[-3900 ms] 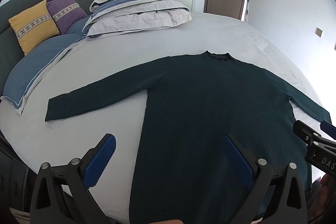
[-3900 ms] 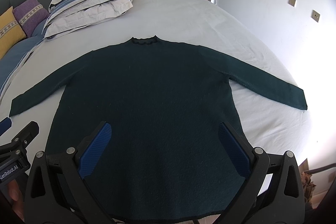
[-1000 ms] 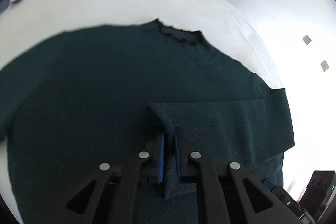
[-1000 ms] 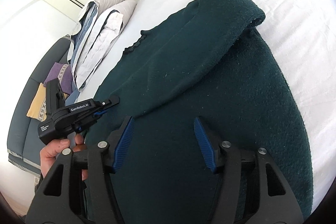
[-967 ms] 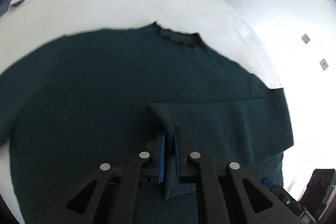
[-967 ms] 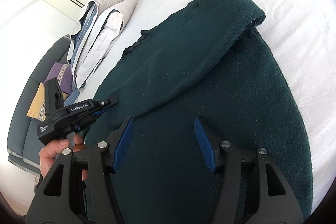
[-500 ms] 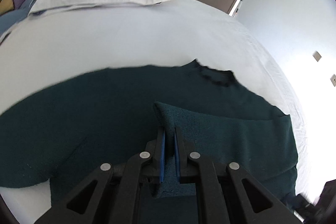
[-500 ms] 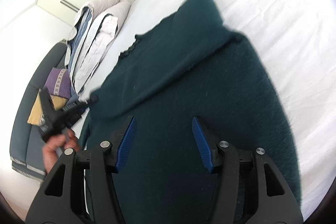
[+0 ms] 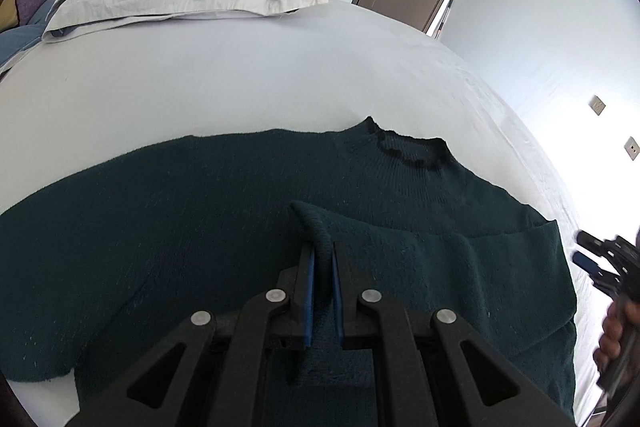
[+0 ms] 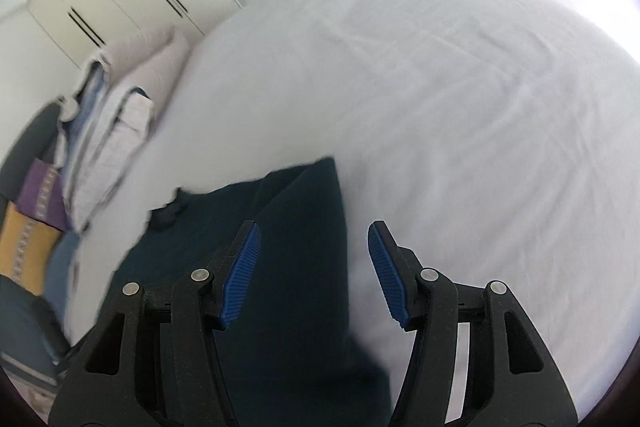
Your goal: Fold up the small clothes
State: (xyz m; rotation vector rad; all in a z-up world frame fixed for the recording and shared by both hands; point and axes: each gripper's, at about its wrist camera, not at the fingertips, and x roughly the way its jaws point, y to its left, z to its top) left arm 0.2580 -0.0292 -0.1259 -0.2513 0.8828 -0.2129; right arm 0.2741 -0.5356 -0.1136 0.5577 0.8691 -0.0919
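1. Now, left wrist view: the left gripper (image 9: 321, 263) stays clenched on the sleeve cuff (image 9: 316, 227), carried across the sweater (image 9: 168, 227) lying flat on the bed (image 9: 240, 67); that sleeve fold looks nearly done.
2. Right wrist view: the right gripper (image 10: 314, 267), jaws apart and empty, has swung out past the sweater's edge (image 10: 320, 227), freeing it for another fold.

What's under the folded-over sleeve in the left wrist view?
The sleeve lies across the dark green sweater, its cuff pinched in the left gripper. Only sweater body shows around it; the bed sheet beneath is covered there.

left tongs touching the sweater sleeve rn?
Touching. Left wrist view shows the left tongs shut on the folded-over sleeve cuff of the sweater.
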